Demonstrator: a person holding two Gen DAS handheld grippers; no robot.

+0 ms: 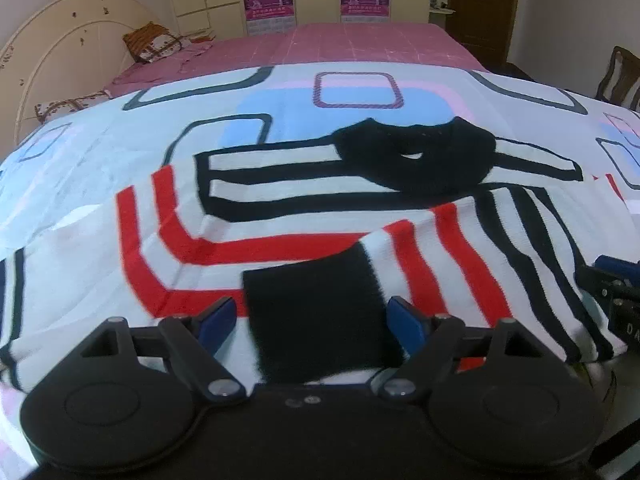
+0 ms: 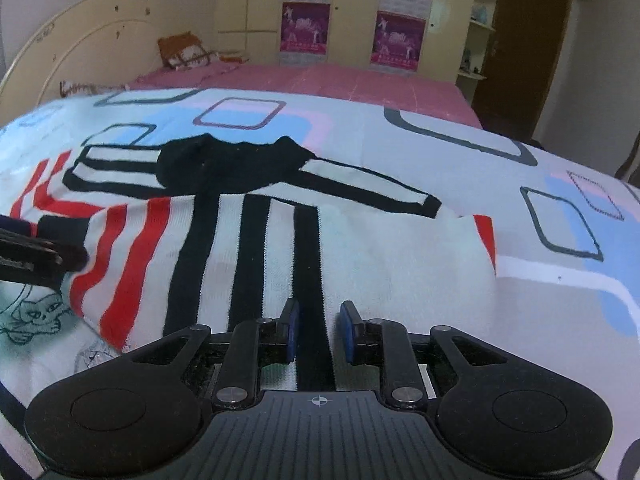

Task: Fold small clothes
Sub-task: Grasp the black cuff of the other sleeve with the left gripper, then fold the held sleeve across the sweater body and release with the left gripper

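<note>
A small white sweater (image 1: pixel 304 220) with red and black stripes and a black collar (image 1: pixel 416 156) lies spread on the patterned bedsheet (image 1: pixel 100 148). My left gripper (image 1: pixel 316 320) is open, its blue pads either side of the sweater's black cuff (image 1: pixel 316 312). The sweater also shows in the right wrist view (image 2: pixel 280 248). My right gripper (image 2: pixel 318 332) is open, its pads a little apart over the hem and a black stripe (image 2: pixel 314 300). The left gripper shows at the left edge of the right wrist view (image 2: pixel 40 256).
The patterned sheet (image 2: pixel 480 200) covers the near bed. A pink bedspread (image 1: pixel 340 44) with a cushion (image 1: pixel 156 40) lies behind, with a cream headboard (image 1: pixel 60 40) at left. Wardrobes with posters stand at the back. A wooden chair (image 1: pixel 620 76) is at right.
</note>
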